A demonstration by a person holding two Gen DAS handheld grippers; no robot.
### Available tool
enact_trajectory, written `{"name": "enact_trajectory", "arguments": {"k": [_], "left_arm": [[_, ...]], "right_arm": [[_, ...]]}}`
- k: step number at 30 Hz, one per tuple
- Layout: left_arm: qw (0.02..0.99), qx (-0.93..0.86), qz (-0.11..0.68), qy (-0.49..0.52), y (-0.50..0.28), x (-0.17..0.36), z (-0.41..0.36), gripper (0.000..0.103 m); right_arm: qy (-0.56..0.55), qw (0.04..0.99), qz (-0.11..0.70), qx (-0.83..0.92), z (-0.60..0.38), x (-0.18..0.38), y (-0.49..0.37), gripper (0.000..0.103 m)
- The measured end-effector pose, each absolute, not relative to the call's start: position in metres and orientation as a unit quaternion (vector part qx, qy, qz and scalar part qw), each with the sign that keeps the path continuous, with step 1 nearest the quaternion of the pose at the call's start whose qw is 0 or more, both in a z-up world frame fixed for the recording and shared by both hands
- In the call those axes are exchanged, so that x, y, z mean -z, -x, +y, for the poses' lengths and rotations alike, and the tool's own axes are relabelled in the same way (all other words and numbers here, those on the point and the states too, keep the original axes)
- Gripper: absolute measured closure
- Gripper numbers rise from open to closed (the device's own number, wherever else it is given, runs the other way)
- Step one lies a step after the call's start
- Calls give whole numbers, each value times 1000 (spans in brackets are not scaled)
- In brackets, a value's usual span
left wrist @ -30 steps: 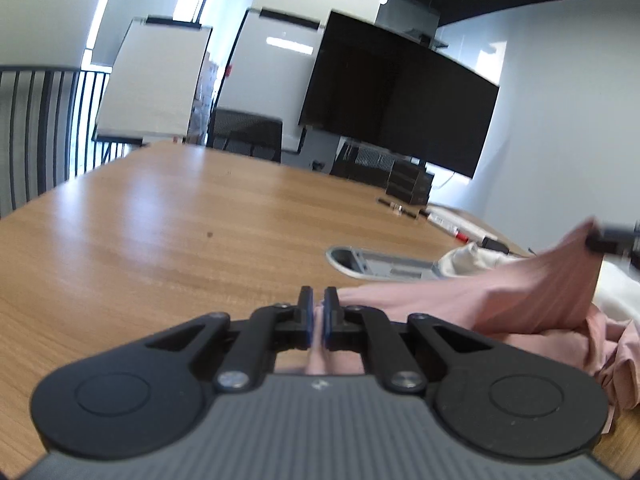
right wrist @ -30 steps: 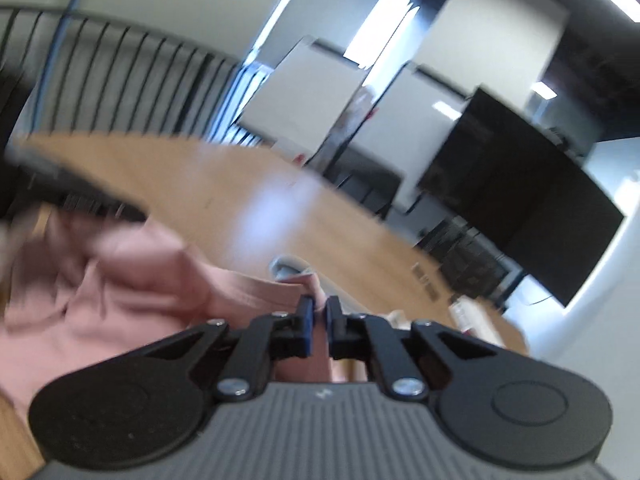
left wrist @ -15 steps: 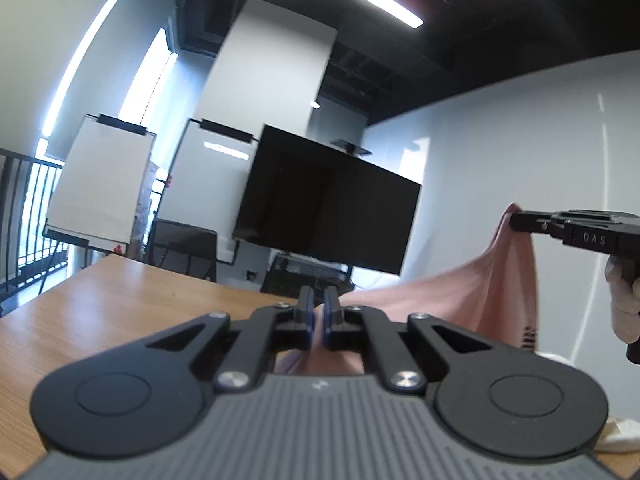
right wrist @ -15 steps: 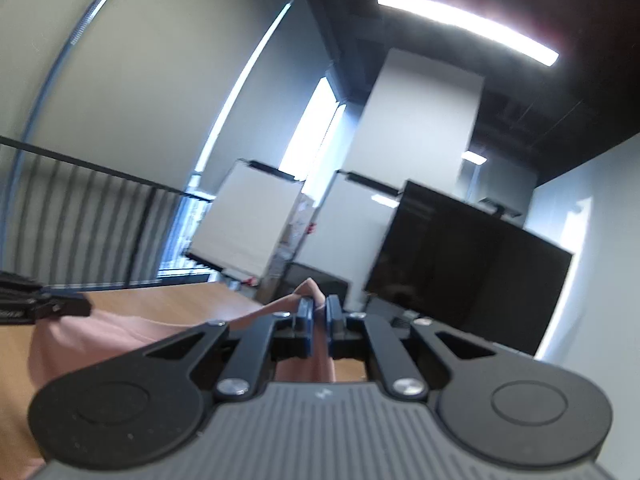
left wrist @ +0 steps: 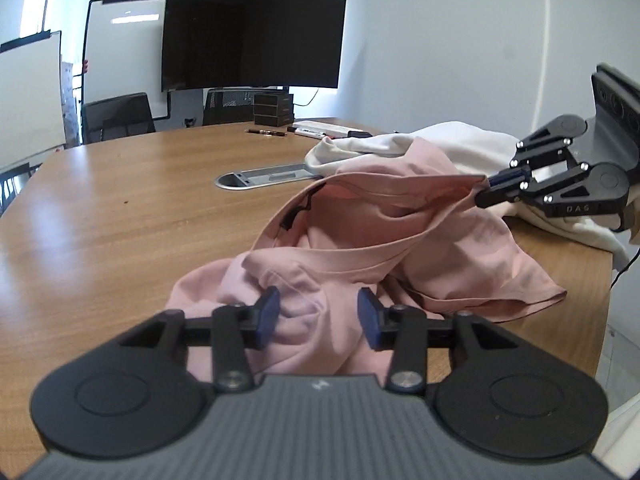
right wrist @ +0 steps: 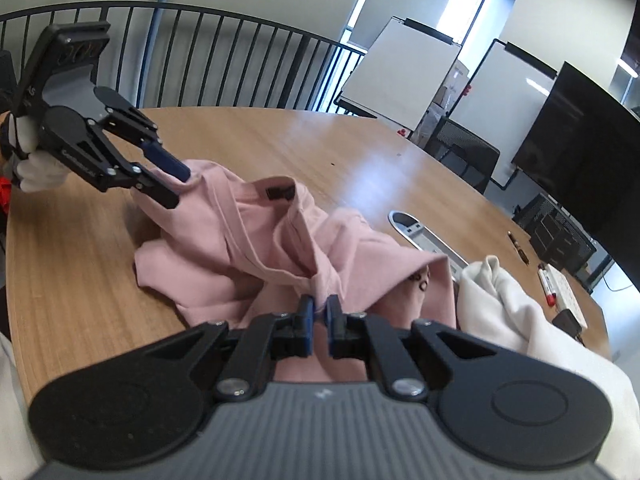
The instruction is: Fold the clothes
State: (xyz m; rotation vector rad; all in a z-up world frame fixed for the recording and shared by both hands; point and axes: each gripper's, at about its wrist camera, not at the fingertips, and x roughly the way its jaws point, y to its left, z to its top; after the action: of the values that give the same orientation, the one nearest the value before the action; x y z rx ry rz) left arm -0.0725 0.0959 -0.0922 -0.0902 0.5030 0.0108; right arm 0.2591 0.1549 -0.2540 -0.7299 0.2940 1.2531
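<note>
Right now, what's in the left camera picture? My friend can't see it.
A crumpled pink shirt lies on a wooden table, with the open left gripper right over its near edge. On the right, the right gripper pinches a corner of the shirt, beside a white cloth. A big dark screen stands behind.

A big black screen (left wrist: 252, 28) stands behind the brown worktop (left wrist: 100, 216). Two whiteboards (right wrist: 404, 72) stand left of the screen, and a black chair (left wrist: 118, 118) sits below them. Pens (left wrist: 266, 131) and a silver cable hatch (left wrist: 262, 176) lie on the worktop in front of the screen.
</note>
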Motion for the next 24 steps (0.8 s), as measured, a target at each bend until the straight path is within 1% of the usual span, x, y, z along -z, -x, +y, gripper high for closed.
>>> {"name": "enact_trajectory", "arguments": {"k": [1, 3, 7, 10, 11, 12, 13, 14, 16, 18, 20, 24], "left_arm": [[967, -5, 248, 59, 74, 91, 101, 61], [965, -5, 246, 90, 86, 86, 113, 56], [957, -2, 268, 115, 88, 85, 112, 56], [953, -19, 288, 93, 80, 88, 103, 58], [952, -28, 293, 83, 78, 90, 100, 62], [952, -34, 295, 76, 78, 92, 99, 81], [952, -40, 296, 71, 78, 93, 98, 91], [952, -45, 296, 66, 78, 95, 97, 98], [952, -55, 295, 56, 79, 97, 96, 98], [955, -64, 287, 48, 88, 95, 97, 98], [957, -70, 279, 42, 95, 94, 97, 98], [956, -92, 275, 43, 101, 95, 96, 98]], "right_arm": [[333, 737, 139, -571, 154, 259, -262, 97], [334, 734, 149, -571, 151, 269, -266, 97], [331, 727, 146, -583, 141, 261, -262, 97], [322, 714, 138, -606, 139, 249, -247, 97], [319, 705, 135, -619, 138, 245, -243, 97], [318, 695, 131, -632, 135, 240, -239, 97], [316, 684, 126, -645, 133, 236, -235, 96], [319, 675, 121, -655, 131, 232, -234, 92], [326, 662, 111, -666, 124, 224, -241, 89], [327, 663, 110, -664, 118, 212, -261, 80], [314, 683, 118, -649, 118, 198, -290, 60], [277, 699, 182, -634, 144, 182, -357, 47]]}}
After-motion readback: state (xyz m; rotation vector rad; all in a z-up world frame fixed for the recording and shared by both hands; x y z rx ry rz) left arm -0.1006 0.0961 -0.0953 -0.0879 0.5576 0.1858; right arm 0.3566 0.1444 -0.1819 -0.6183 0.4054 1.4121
